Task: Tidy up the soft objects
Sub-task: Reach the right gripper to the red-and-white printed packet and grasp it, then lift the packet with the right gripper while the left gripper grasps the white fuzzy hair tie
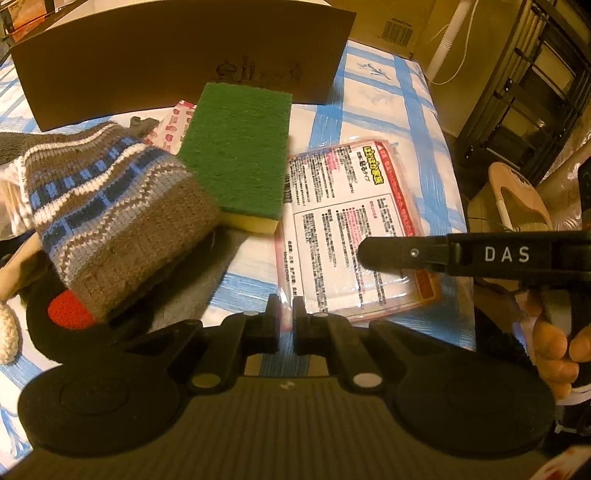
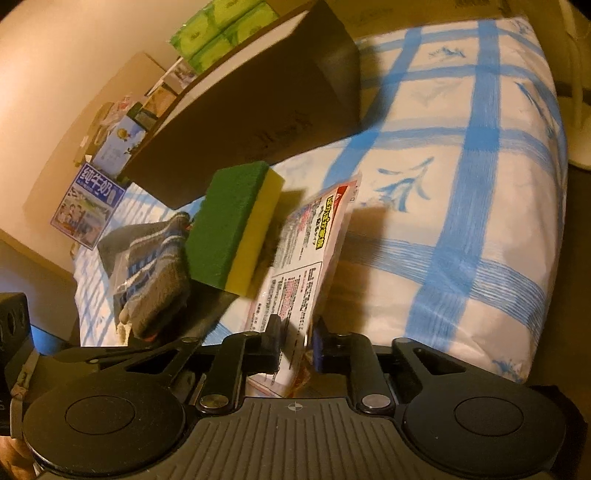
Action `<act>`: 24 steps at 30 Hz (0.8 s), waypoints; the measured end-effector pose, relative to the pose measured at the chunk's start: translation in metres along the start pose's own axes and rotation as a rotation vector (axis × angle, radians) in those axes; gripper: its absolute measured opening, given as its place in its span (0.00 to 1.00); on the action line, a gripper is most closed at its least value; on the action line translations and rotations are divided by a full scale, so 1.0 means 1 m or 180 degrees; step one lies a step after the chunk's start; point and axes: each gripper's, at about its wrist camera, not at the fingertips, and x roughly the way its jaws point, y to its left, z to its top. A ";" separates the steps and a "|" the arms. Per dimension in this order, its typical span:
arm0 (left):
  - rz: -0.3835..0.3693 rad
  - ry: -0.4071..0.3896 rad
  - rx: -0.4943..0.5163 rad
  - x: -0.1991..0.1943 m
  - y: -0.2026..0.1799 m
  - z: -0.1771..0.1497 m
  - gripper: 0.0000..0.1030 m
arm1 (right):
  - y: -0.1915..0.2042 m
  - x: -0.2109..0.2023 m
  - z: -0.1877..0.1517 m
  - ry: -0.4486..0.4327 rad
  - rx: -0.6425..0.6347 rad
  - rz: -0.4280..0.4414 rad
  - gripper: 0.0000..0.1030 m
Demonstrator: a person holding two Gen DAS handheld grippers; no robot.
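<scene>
A flat plastic packet (image 1: pixel 351 221) with red borders and printed text lies on the blue-checked sheet (image 1: pixel 417 122). My left gripper (image 1: pixel 286 317) is shut on its near clear edge. My right gripper (image 1: pixel 365 254) reaches in from the right over the packet's right side. In the right wrist view the packet (image 2: pixel 310 251) stands tilted up between the fingers of the right gripper (image 2: pixel 297 336), which is shut on it. A green and yellow sponge (image 1: pixel 240 147) leans beside the packet, and a striped knit glove (image 1: pixel 110 206) lies to its left.
A brown cardboard box (image 1: pixel 177 55) stands behind the sponge. A black soft item with a red patch (image 1: pixel 66 314) lies under the glove. Green tissue packs (image 2: pixel 221 26) and cartons sit behind the box. A hand (image 1: pixel 554 350) holds the right gripper at the sheet's right edge.
</scene>
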 end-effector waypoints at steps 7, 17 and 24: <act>0.0063 -0.0127 -0.0087 -0.027 0.011 -0.004 0.08 | 0.027 -0.014 0.001 -0.0104 -0.0136 -0.0046 0.03; 0.0528 -0.0430 -0.0392 -0.093 0.061 -0.023 0.27 | 0.053 -0.039 0.010 -0.0210 -0.0327 -0.0341 0.02; 0.0970 -0.0385 -0.0651 -0.099 0.115 -0.035 0.33 | 0.072 -0.046 0.022 -0.0330 -0.0530 -0.0462 0.02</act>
